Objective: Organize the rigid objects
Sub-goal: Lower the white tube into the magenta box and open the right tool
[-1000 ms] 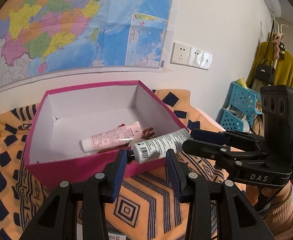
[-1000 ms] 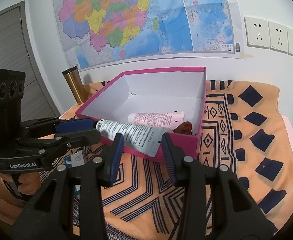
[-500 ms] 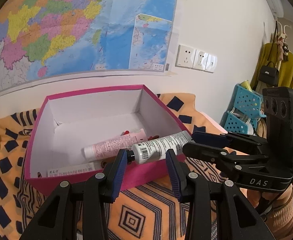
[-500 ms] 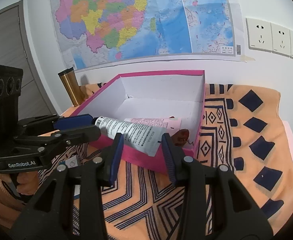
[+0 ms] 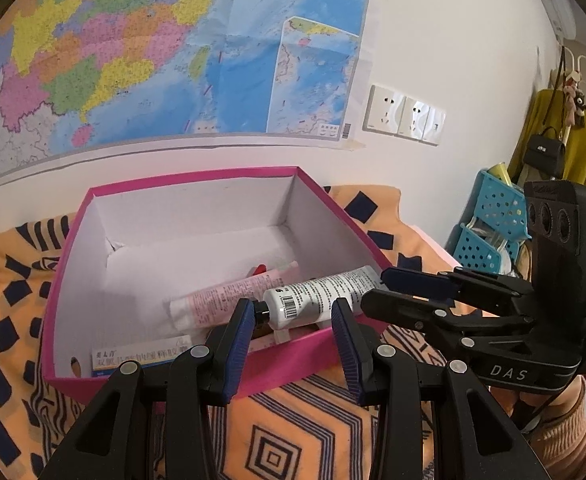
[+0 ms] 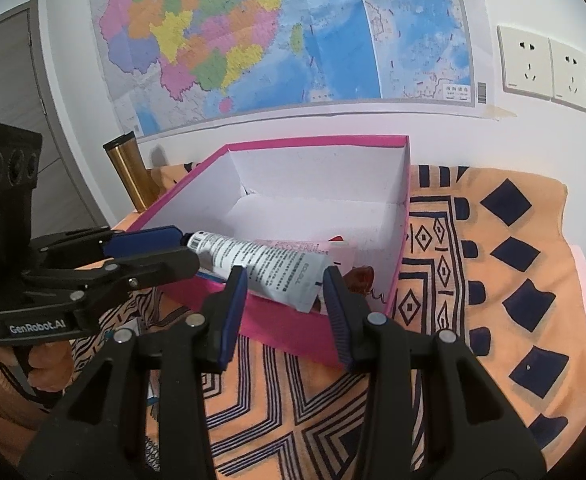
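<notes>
1. White tube (image 5: pixel 325 294), printed with black text and a barcode, black cap at one end: held level above the near edge of the pink box, between the two grippers.
2. Left gripper (image 5: pixel 291 338): blue pads set at the capped end of the white tube, the cap touching one pad; seen from the right wrist view (image 6: pixel 181 249), its fingers are clamped on that end.
3. Right gripper (image 6: pixel 285 296): jaws closed on the flat crimped end of the white tube; seen from the left wrist view (image 5: pixel 377 292), its fingers meet the tube at the box's right near corner.
4. Pink box (image 5: pixel 69 248), white inside, open-topped: placed on the cloth, its back close to the wall.
5. Pink tube (image 5: pixel 221 300): laid on the box floor, just behind and beneath the white tube.
6. Flat carton (image 5: pixel 141 358) with blue and yellow print: laid against the near wall inside the box.
7. Small dark red item (image 6: pixel 359 278): in the box's near right corner; kind cannot be told.
8. Patterned cloth (image 6: pixel 493 280), orange with dark blue diamonds and stripes: spread under the box.
9. Wall map (image 6: pixel 273 36): fixed above the box.
10. Gold flask (image 6: pixel 129 172): stood upright left of the box, by the wall.
11. Socket plates (image 5: pixel 403 114): on the wall, right of the map.
</notes>
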`<action>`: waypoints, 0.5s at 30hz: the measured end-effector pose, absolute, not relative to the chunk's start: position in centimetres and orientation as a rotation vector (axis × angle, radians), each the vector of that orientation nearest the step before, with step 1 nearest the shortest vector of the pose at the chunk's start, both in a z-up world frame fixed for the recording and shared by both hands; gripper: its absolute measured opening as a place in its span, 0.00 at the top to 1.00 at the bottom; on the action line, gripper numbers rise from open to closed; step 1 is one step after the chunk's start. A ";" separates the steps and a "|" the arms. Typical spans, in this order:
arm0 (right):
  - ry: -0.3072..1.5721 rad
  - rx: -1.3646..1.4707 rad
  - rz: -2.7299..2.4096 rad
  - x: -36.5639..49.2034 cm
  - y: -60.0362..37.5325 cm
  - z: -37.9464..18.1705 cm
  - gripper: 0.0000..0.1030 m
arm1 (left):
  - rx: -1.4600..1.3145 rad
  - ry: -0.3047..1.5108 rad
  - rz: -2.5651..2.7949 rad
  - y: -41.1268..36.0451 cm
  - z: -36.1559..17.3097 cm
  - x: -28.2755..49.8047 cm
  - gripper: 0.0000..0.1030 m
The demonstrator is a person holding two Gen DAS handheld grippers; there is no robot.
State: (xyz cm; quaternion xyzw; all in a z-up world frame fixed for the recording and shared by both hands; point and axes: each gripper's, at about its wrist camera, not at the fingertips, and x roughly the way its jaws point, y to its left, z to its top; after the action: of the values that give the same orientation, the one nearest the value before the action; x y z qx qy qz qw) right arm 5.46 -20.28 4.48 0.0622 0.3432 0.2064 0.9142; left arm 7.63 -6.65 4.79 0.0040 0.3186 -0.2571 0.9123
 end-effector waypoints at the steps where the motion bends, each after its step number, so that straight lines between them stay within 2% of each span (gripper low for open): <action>1: 0.709 0.128 0.424 5.6 -20.3 4.4 0.59 | 0.005 0.660 -0.530 -6.6 4.7 7.8 0.61; 15: 0.723 0.129 0.410 6.6 -20.3 4.0 0.59 | 0.004 0.672 -0.522 -6.9 4.4 8.6 0.61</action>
State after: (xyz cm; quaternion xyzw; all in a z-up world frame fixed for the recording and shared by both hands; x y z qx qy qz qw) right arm 6.60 -20.30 3.99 0.0625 0.3510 0.1991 0.9128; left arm 8.61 -6.93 4.35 0.0021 0.3260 -0.2530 0.9109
